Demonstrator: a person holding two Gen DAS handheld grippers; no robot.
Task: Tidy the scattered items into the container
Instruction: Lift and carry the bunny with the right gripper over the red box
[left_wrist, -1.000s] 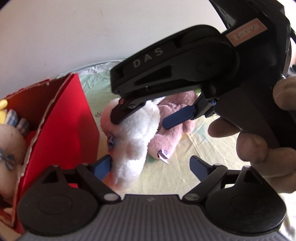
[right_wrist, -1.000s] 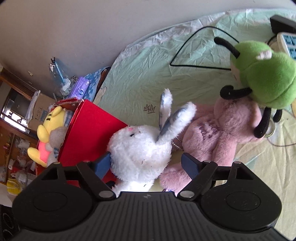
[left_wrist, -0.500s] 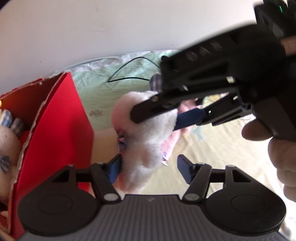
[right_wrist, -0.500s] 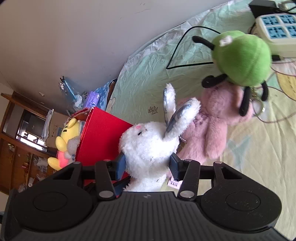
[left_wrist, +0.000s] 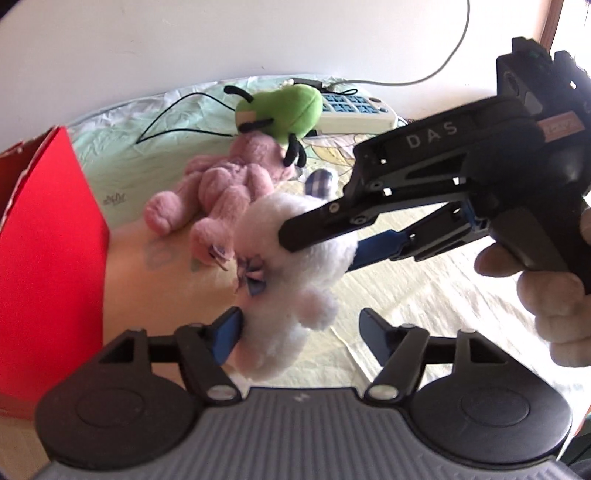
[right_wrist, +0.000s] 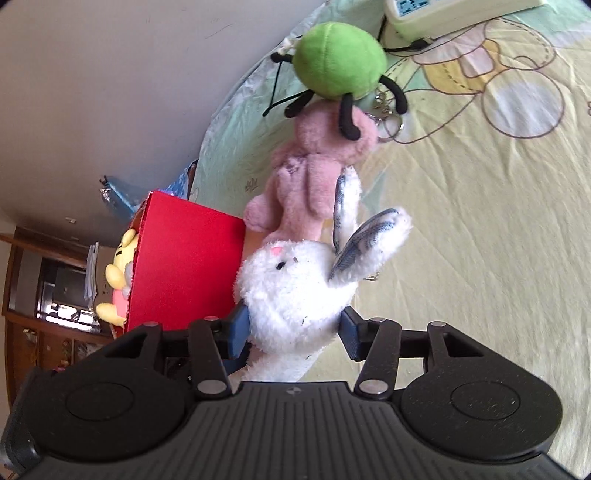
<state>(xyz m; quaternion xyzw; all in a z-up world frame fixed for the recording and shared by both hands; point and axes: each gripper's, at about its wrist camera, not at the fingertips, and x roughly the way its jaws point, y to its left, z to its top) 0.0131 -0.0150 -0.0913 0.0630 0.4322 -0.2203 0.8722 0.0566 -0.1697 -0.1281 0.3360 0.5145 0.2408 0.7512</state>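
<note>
Rabbit (right_wrist: 291, 291) was pinched at the head by the right gripper (right_wrist: 293, 334), whose jaws were opening slightly though both pads pressed the fur, presumably to carry it. The left gripper (left_wrist: 299, 334) was opening, only one pad touching its body. Box (right_wrist: 184, 266) stood at nine o'clock, bear (right_wrist: 314, 173) at twelve.

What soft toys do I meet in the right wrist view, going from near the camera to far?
White rabbit → pink plush → green plush.
</note>
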